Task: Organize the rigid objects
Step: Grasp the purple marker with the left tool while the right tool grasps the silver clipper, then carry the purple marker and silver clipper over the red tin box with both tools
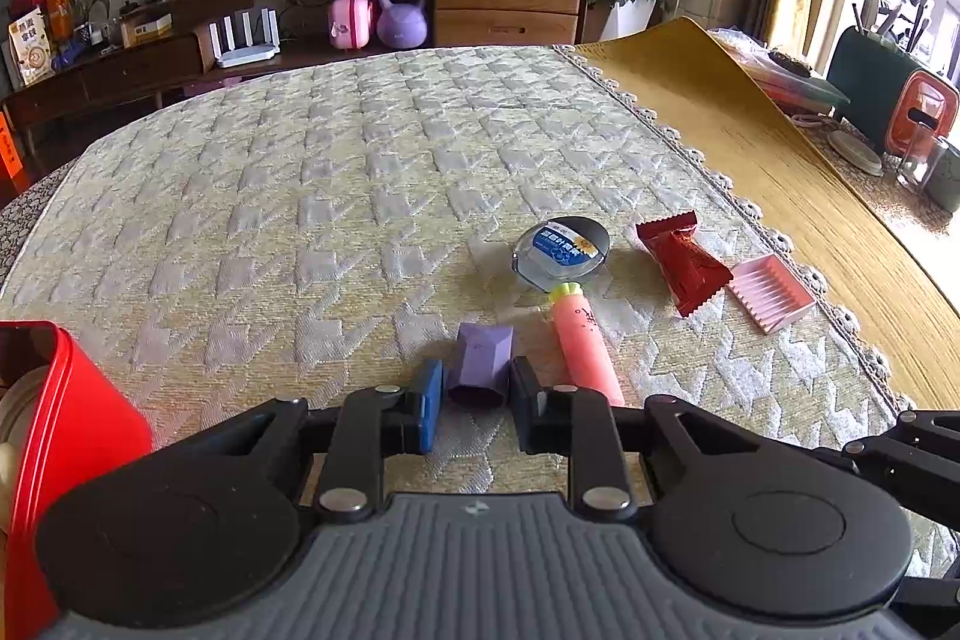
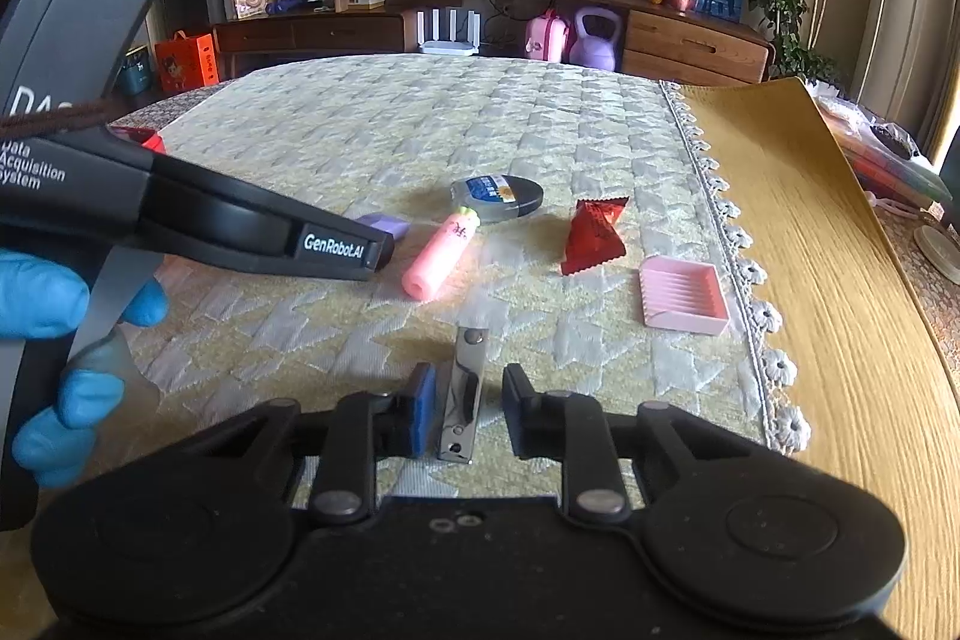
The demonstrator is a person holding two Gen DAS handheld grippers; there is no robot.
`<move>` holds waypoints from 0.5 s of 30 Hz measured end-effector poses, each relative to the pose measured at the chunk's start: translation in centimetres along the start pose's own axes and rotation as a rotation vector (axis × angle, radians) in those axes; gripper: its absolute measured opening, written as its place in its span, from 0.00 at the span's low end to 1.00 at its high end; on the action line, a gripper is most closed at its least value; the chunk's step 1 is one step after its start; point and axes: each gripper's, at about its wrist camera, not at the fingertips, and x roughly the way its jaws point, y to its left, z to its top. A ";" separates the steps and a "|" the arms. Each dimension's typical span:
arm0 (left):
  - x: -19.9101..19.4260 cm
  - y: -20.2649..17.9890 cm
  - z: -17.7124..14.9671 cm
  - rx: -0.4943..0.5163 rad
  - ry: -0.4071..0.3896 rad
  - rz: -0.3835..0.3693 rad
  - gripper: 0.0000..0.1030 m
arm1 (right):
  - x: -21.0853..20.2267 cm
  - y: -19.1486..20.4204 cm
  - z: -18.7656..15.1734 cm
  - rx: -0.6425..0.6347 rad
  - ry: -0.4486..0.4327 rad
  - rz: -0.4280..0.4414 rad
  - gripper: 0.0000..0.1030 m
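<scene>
My left gripper (image 1: 477, 400) is shut on a small purple block (image 1: 483, 364) that rests on the quilted cloth (image 1: 336, 196). In the right wrist view the same gripper (image 2: 381, 250) reaches in from the left over the block (image 2: 384, 223). My right gripper (image 2: 465, 403) is shut on a metal nail clipper (image 2: 465, 376) lying lengthwise between its pads. A pink carrot-shaped tube (image 1: 585, 352) (image 2: 441, 256), a round tin (image 1: 561, 250) (image 2: 498, 196), a red sachet (image 1: 681, 262) (image 2: 594, 235) and a pink ribbed tray (image 1: 771, 292) (image 2: 684, 295) lie beyond.
A red box (image 1: 60, 430) stands at the near left. A yellow mat (image 1: 780, 148) covers the table to the right of the cloth's lace edge. A blue-gloved hand (image 2: 42, 292) holds the left gripper. Shelves and drawers line the far wall.
</scene>
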 end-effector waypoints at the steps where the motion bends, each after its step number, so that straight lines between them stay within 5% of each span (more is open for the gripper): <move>1: 0.0 0.0 0.0 -0.001 0.000 -0.002 0.21 | 0.0 0.0 0.0 -0.001 0.000 -0.002 0.14; 15: -2.9 0.4 -0.8 -0.035 0.004 -0.022 0.20 | -2.0 0.3 0.1 0.055 -0.015 0.005 0.10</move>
